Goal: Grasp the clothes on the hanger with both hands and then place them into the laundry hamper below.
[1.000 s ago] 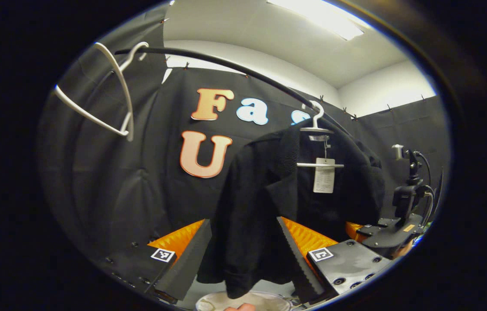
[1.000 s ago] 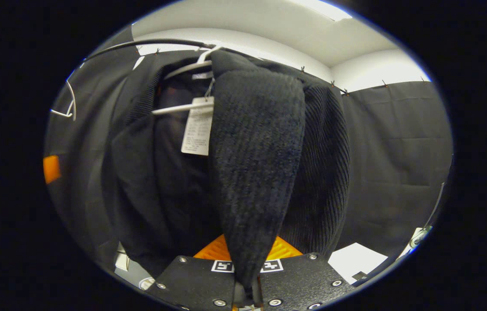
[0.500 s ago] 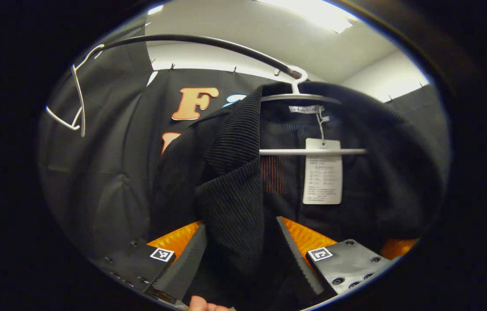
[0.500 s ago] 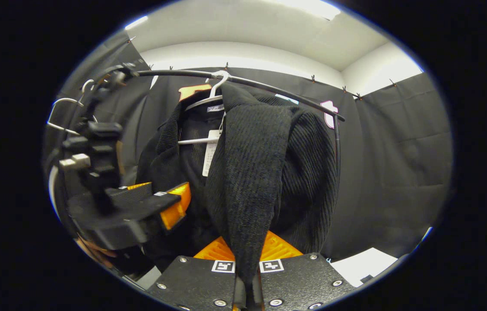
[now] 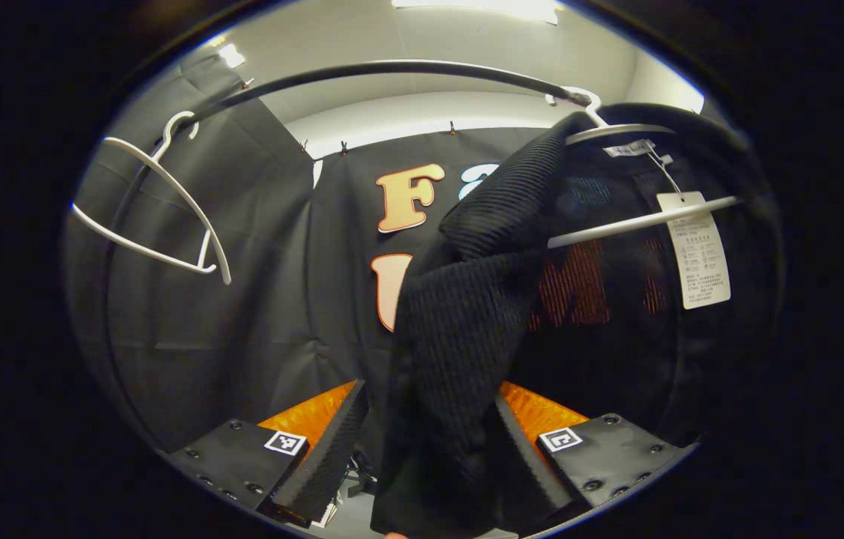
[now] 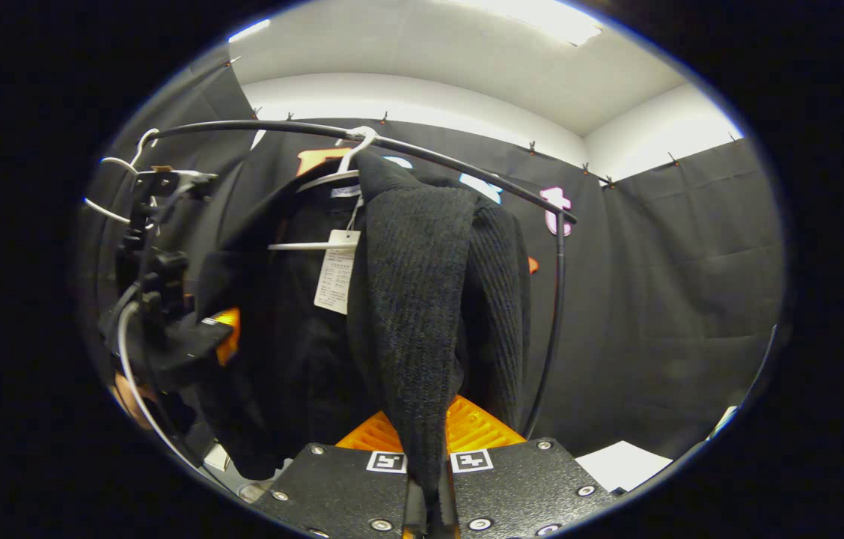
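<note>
Right gripper view: the jacket (image 6: 407, 299), hanging from the rail (image 6: 467, 161), is being pinched by the right gripper (image 6: 428, 498); the left gripper (image 5: 429, 457) fingers are being kept wide around its front edge.

Black rail with two white hangers

A curved black rail (image 5: 392, 69) carries everything here. An empty white hanger (image 5: 160, 217) hooks over its left end, tilted. Farther along, a second white hanger (image 5: 639, 217) hangs by its hook and holds a black ribbed knit jacket (image 5: 459, 337) with a white paper tag (image 5: 697, 258). In the right gripper view the rail (image 6: 459, 161) bends down into an upright post.
</note>
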The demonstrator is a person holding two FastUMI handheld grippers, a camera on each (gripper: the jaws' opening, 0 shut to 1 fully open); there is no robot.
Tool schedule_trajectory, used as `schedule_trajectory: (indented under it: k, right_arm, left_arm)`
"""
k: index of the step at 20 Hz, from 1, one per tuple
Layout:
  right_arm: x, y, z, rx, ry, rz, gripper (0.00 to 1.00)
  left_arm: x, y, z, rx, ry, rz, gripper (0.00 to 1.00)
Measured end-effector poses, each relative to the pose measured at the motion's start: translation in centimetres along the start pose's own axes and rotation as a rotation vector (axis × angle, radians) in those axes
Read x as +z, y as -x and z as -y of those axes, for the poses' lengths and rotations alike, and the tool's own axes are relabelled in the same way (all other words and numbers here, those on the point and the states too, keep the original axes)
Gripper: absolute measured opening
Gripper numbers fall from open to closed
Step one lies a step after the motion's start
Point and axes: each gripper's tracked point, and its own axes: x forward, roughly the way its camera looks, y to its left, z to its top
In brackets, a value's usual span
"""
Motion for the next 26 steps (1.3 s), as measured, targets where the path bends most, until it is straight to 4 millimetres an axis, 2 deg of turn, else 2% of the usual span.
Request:
schedule_trajectory:
  k: [2,4,5,6,8,11,13,16,17,20,21,23,26]
  right_arm:
    - [-0.2,-0.1,0.4,-0.035,-0.019,-0.001,0.07]
    - [-0.4,-0.1,0.0,-0.043,-0.046,-0.020,0.07]
    - [-0.3,0.1,-0.3,-0.046,-0.067,-0.022,0.07]
    - [0.0,0.1,-0.3,-0.053,-0.083,-0.014,0.13]
    - [1.2,0.4,-0.2,-0.059,-0.082,0.025,0.12]
    - [5.6,1.6,0.8,-0.062,-0.057,0.132,0.11]
    - [7.4,2.4,1.9,-0.082,-0.029,0.150,0.11]
    - [10.3,2.5,3.4,-0.117,0.015,0.200,0.11]
    - [11.2,2.8,4.1,-0.133,0.024,0.213,0.10]
    - [15.4,3.4,6.4,-0.177,0.071,0.285,0.11]
    - [16.0,3.2,6.7,-0.177,0.074,0.284,0.10]
    - [18.1,2.5,6.7,-0.148,0.050,0.285,0.10]
    - [20.9,0.9,7.8,-0.129,0.054,0.292,0.10]
  left_arm:
    - [0.9,0.4,-0.4,-0.066,-0.048,0.015,0.63]
    - [1.2,0.5,0.6,-0.170,-0.065,-0.001,0.29]
    - [1.0,0.9,1.2,-0.218,-0.039,-0.015,0.20]
    - [1.2,1.4,1.9,-0.264,-0.002,-0.025,0.12]
    - [1.8,2.1,1.7,-0.295,0.075,-0.037,0.14]
    - [4.6,2.2,-1.0,-0.247,0.175,0.009,0.14]
    - [5.6,2.1,-0.6,-0.274,0.230,-0.016,0.11]
    - [7.0,1.0,-1.5,-0.275,0.219,-0.016,0.07]
    - [7.7,0.9,-1.9,-0.272,0.196,0.008,0.10]
    - [10.0,0.7,-3.6,-0.220,0.154,0.071,0.07]
    - [10.4,0.5,-4.3,-0.182,0.144,0.076,0.07]
    - [11.2,0.2,-4.3,-0.162,0.129,0.088,0.10]
    - [13.1,-0.4,-3.9,-0.180,0.111,0.136,0.05]
